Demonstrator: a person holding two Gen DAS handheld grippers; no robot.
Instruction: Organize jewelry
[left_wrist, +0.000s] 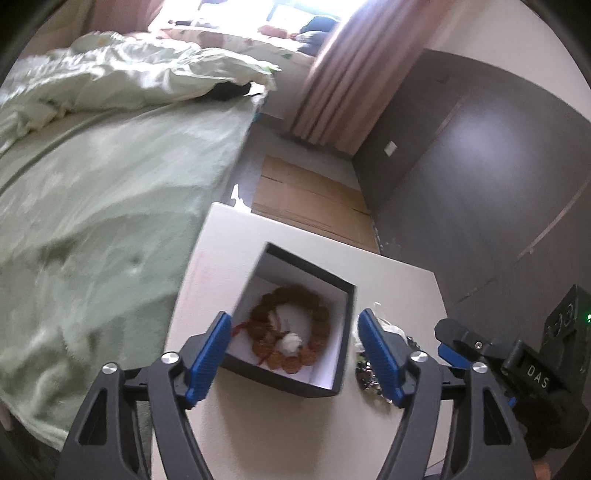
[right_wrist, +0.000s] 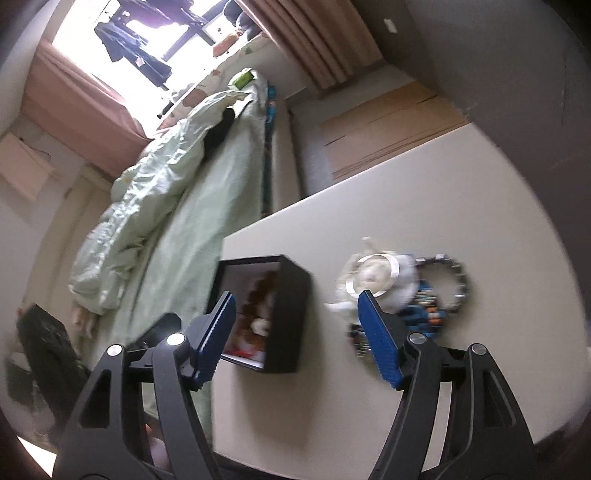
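Two claws, both wide open, nothing held. Left claw (left_wrist: 291, 354) up over the black box (left_wrist: 345, 332), one blue pad on each side of it, not touching. Inside the box, on the white floor, a brown bead bracelet (left_wrist: 314, 321) lying flat in a ring, with a white puff on its near side. So one piece put away already.

Just beside the box, on its right, a small heap of jewelry (right_wrist: 402, 291) on the desk (right_wrist: 480, 206): a shiny silver bangle (right_wrist: 373, 275) on top of something white and fluffy, a dark link bracelet (right_wrist: 460, 280) lying in a ring at the far right, some blue and orange beads under them. All a bit blurry, so hard to tell the pieces apart.

Right claw (right_wrist: 297, 332) open in the gap between box and heap, heap just past its right pad. Right claw closer to the heap than the left one. Likely next: grab one piece with the right claw and move it left into the box. No long side to line up with, only rings lying flat, so a pinch on a rim from above.

Desk pale, smooth and bare apart from these things. A bed with green covers (left_wrist: 92, 184) close on the left. Flat cardboard (left_wrist: 314, 195) on the floor behind the desk, pink curtains (left_wrist: 343, 85) and a bright window further back.
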